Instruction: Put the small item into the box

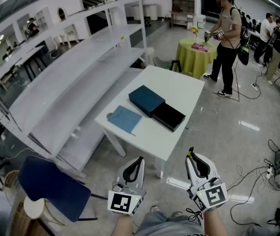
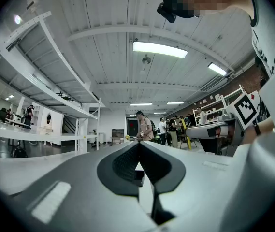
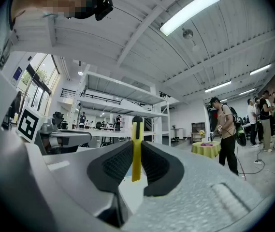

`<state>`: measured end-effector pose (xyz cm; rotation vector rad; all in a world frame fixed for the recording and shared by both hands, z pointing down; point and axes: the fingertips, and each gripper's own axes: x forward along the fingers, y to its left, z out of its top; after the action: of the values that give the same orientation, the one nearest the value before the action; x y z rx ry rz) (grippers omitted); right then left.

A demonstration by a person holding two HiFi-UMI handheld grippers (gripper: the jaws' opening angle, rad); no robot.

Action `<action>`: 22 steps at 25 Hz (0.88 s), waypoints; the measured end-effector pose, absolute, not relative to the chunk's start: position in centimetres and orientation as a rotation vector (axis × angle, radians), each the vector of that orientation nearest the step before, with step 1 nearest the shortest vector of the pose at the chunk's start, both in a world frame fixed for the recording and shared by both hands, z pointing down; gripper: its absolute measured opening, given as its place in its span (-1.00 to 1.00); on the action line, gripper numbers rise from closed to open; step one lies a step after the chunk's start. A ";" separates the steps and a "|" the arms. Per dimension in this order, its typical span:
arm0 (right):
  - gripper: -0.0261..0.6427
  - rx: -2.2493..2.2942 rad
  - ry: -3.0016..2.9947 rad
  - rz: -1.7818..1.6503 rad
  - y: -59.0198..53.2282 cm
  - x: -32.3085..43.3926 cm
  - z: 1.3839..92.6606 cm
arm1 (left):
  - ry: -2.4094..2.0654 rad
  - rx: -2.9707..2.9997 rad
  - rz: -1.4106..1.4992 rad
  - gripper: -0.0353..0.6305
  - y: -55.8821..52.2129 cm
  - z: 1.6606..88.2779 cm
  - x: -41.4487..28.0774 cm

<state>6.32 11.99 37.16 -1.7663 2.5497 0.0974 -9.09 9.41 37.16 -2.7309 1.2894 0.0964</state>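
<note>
On the white table [image 1: 181, 85] ahead lie a dark teal box [image 1: 146, 100] and, touching its right side, a black box [image 1: 169, 116]. A flat blue sheet [image 1: 125, 119] rests to their left. Both grippers are held low, short of the table's near corner. My right gripper [image 1: 191, 153] is shut on a thin yellow item with a black tip [image 3: 136, 151], which stands upright between the jaws [image 3: 137, 129]. My left gripper [image 1: 139, 160] is shut with nothing in it, its jaws meeting at the tips [image 2: 138, 145].
White shelving racks [image 1: 76, 68] run along the table's left side. A blue chair [image 1: 51, 181] stands at lower left. A person [image 1: 228, 38] stands beside a round yellow-green table [image 1: 199, 55] at the back. Cables and gear [image 1: 277, 166] lie on the floor at right.
</note>
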 end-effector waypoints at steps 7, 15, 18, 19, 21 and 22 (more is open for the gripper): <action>-0.75 -1.772 2.543 0.097 11.5 6.2 37.2 | 1.288 -2.733 0.101 -0.86 8.9 37.2 -9.2; -0.75 -1.775 2.529 0.090 10.8 6.1 37.2 | 1.285 -2.736 0.104 -0.86 8.1 37.2 -9.5; -0.75 -1.777 2.517 0.083 10.6 6.0 37.2 | 1.277 -2.739 0.107 -0.86 7.8 37.2 -9.7; -0.75 -1.777 2.514 0.080 10.5 5.9 37.2 | 1.272 -2.740 0.108 -0.86 7.7 37.2 -9.7; -0.75 -1.776 2.507 0.077 10.4 5.8 37.2 | 1.260 -2.741 0.112 -0.86 7.6 37.2 -9.8; -0.75 -1.779 2.503 0.078 10.4 5.7 37.2 | 1.253 -2.743 0.113 -0.86 7.5 37.2 -9.8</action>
<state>5.67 10.40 37.22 -1.7785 2.5026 0.0779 -9.84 7.50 37.15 -2.7432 1.2534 0.1126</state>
